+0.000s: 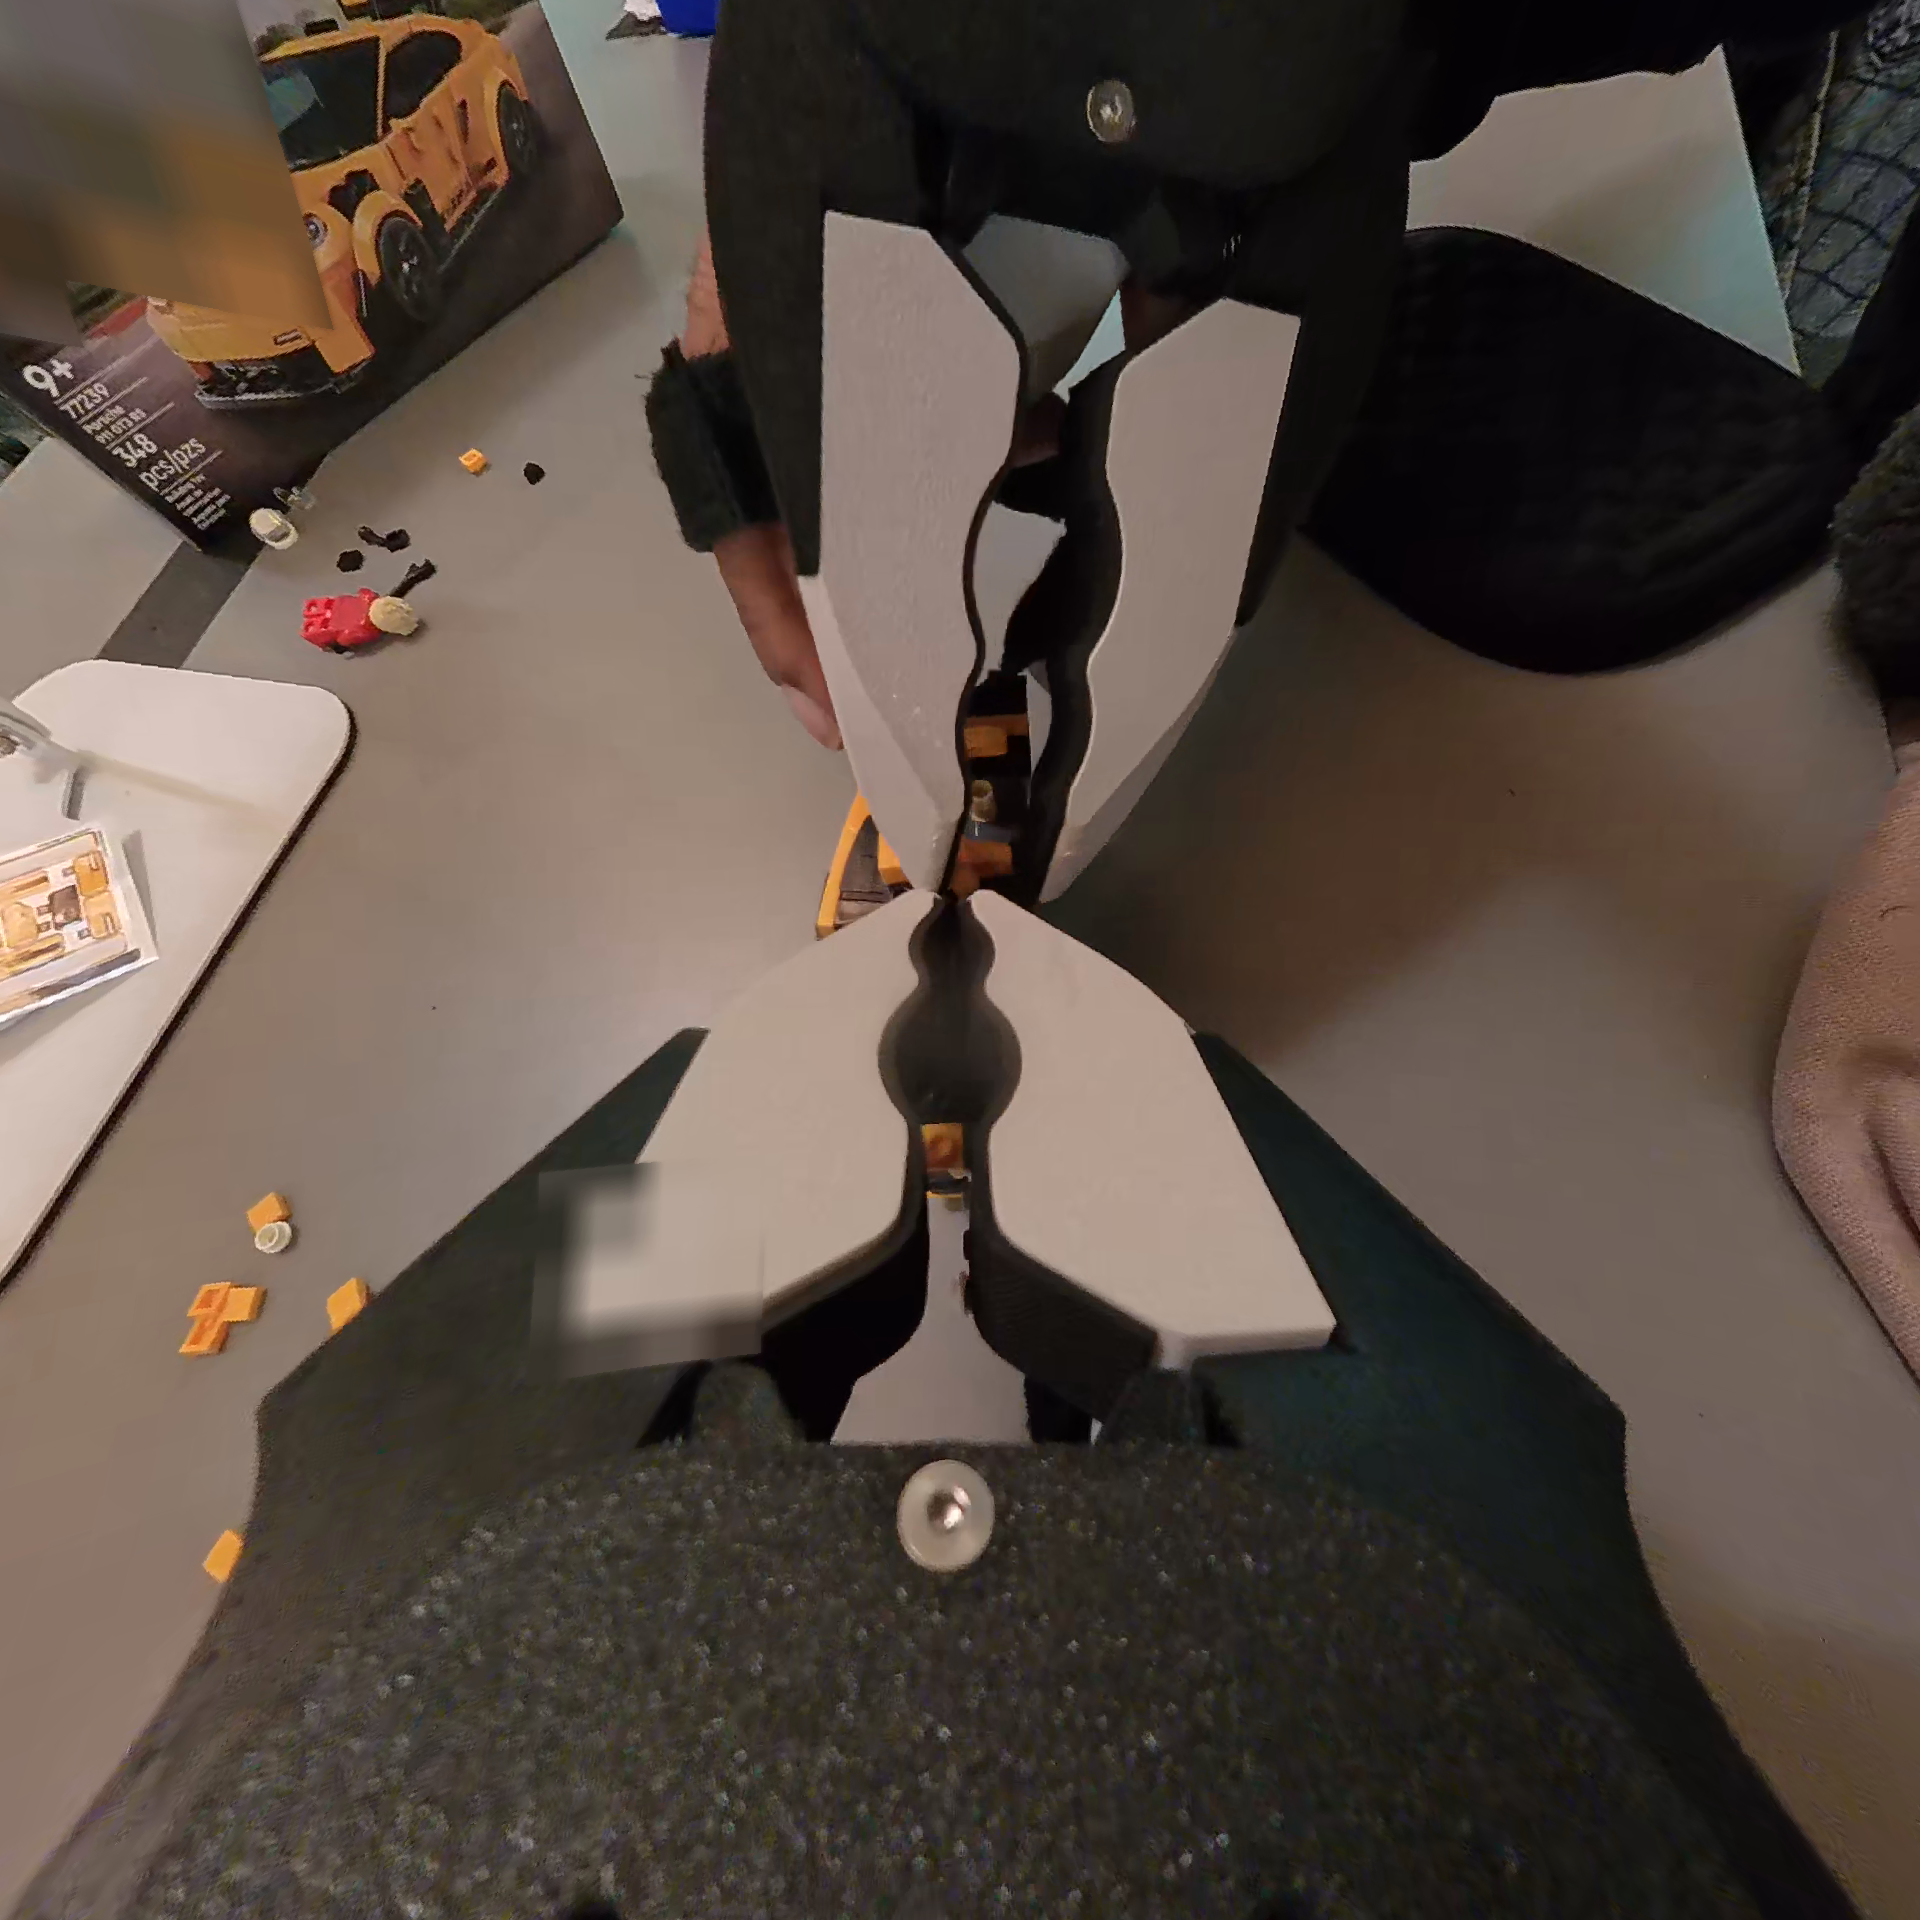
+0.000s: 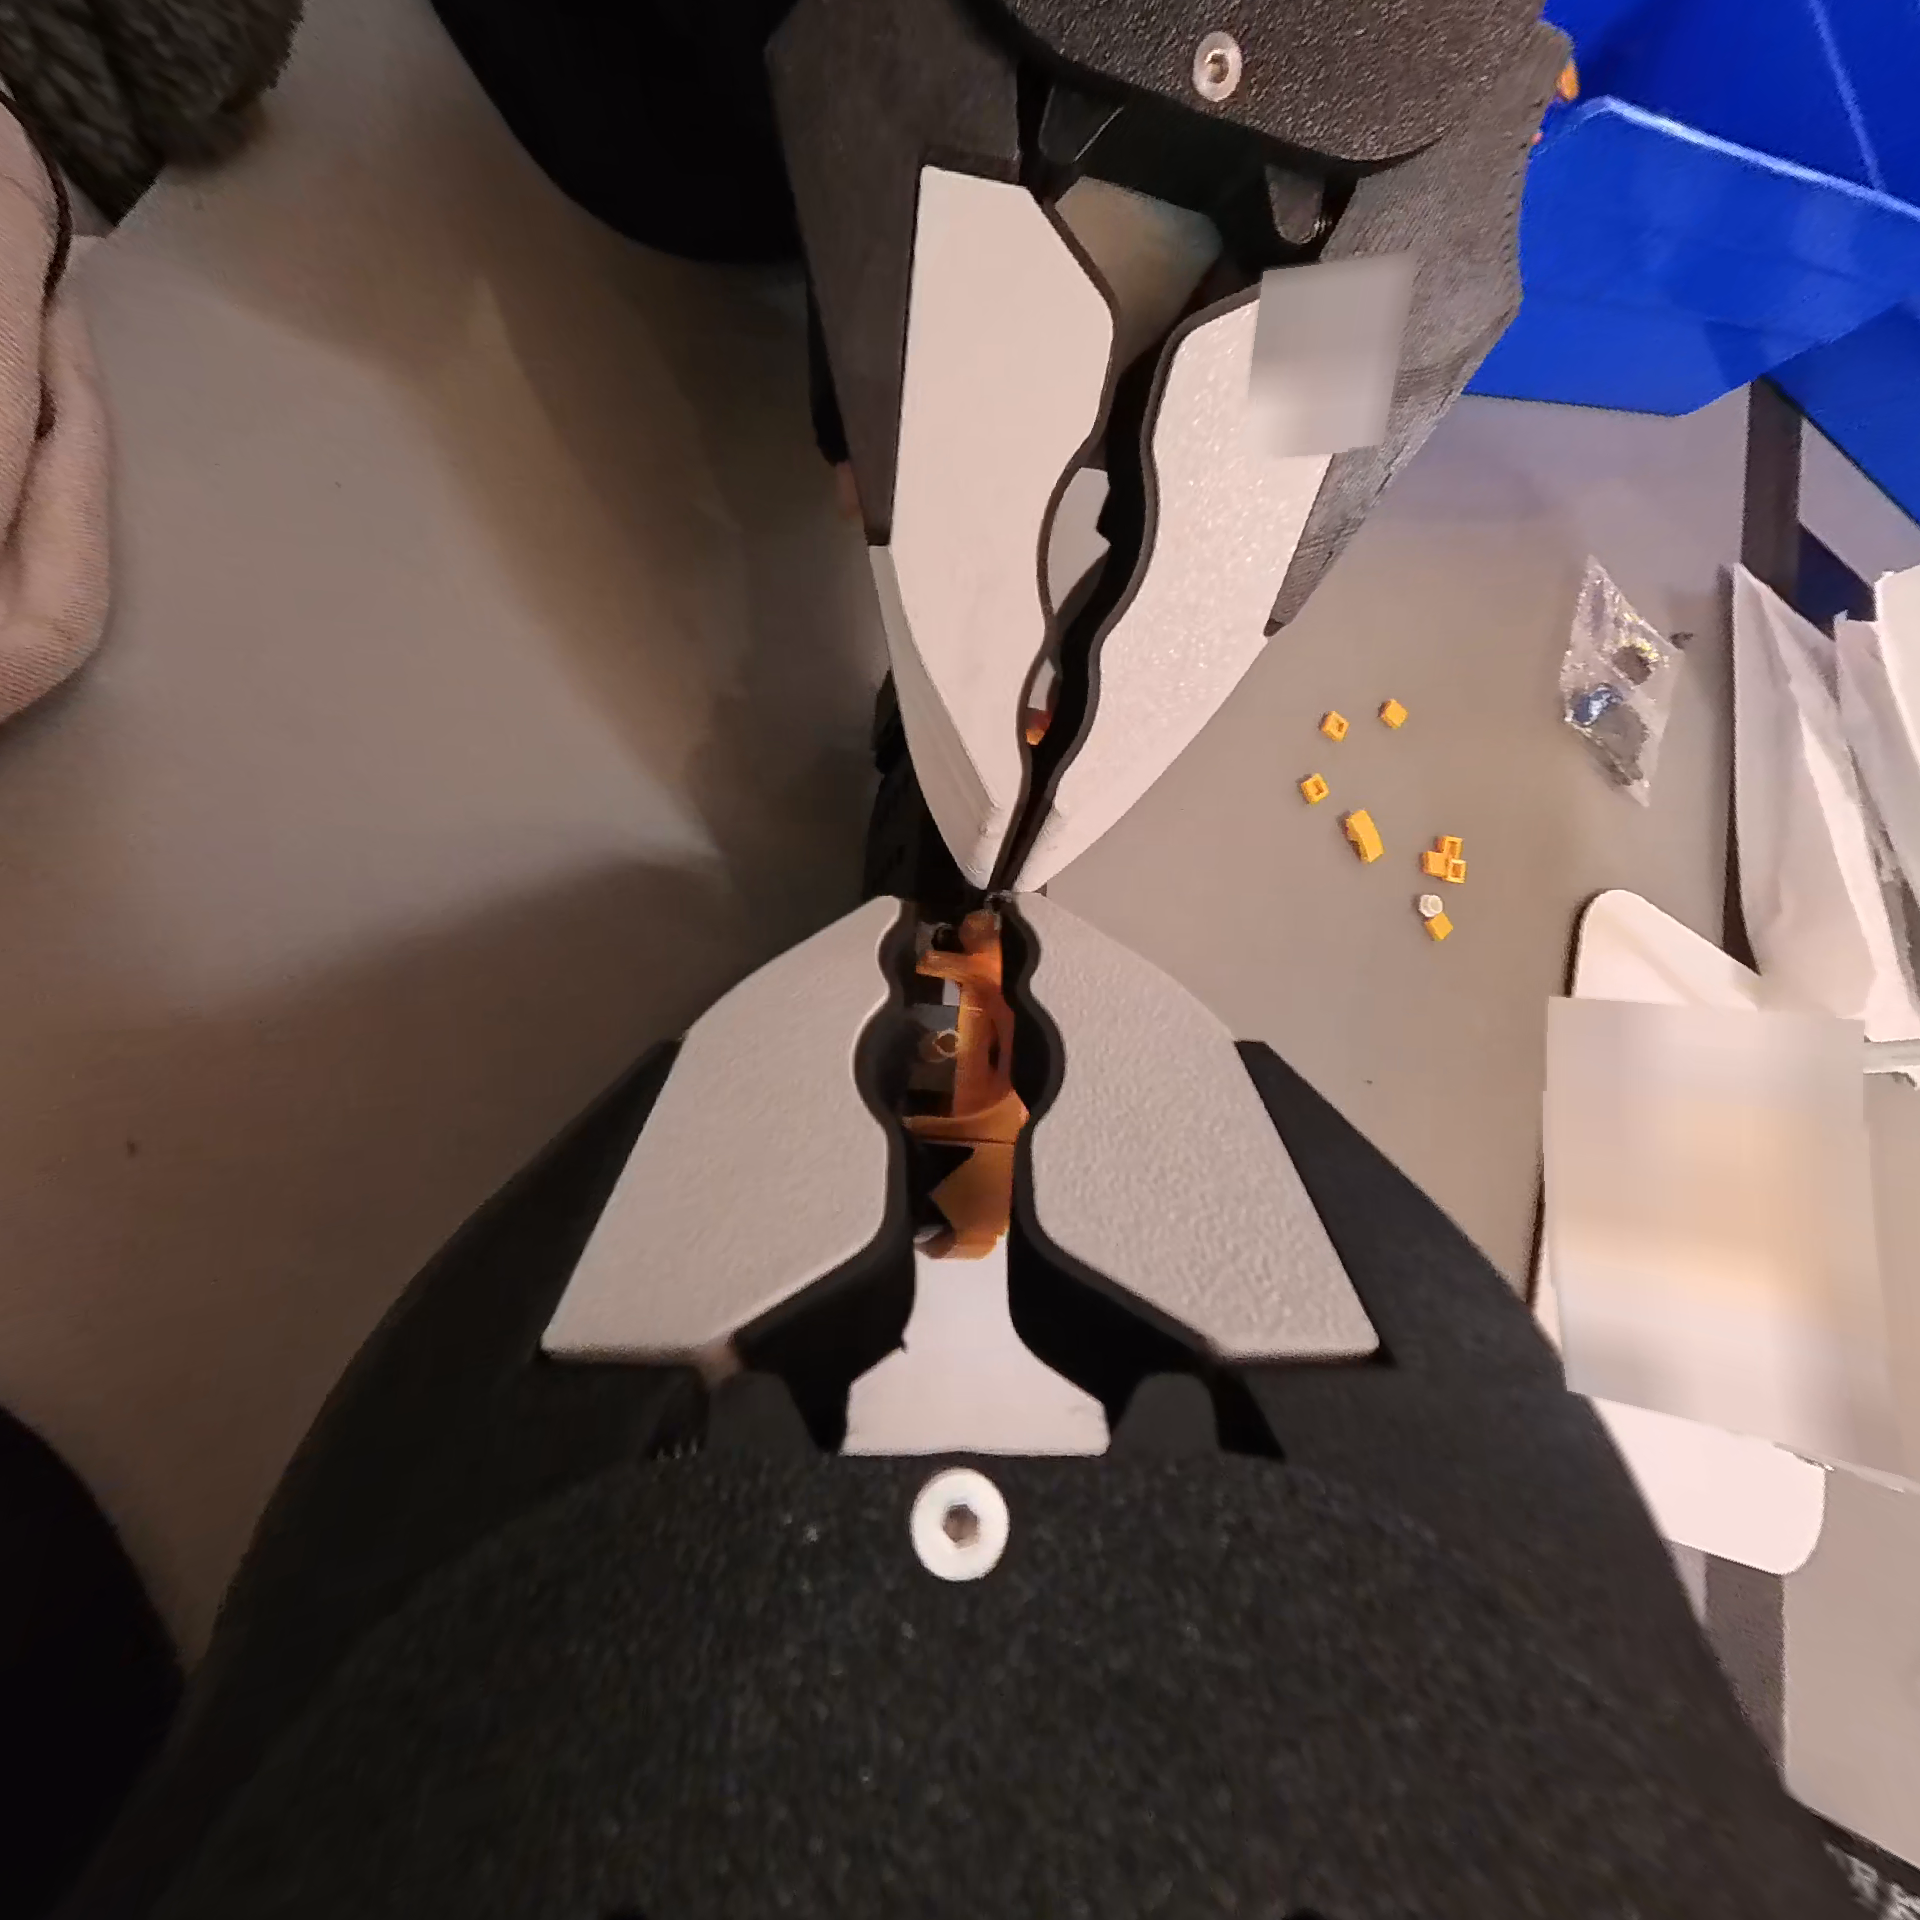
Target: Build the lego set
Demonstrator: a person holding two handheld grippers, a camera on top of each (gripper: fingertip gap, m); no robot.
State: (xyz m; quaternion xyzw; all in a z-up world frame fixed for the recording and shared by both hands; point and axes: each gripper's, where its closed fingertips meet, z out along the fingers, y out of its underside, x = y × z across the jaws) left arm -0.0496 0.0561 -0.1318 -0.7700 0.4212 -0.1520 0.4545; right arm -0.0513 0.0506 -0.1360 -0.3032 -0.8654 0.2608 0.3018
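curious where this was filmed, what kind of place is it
Probably a hobby or work desk used for building a brick car set: a grey tabletop, the set's box showing a yellow car, loose orange bricks and blue bins.

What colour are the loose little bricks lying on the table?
Orange, clearest in the right wrist view: loose bricks on the grey table.

Two grey-and-black claws meet tip to tip, the left claw and the right claw. One orange-and-black brick-built car model sits between them. One cardboard set box with a yellow car printed on it stands at the far left edge of the grey surface. Seven small loose orange bricks lie scattered in the right wrist view, plus one little white round stud. One clear plastic parts bag, one red-bodied toy figure.
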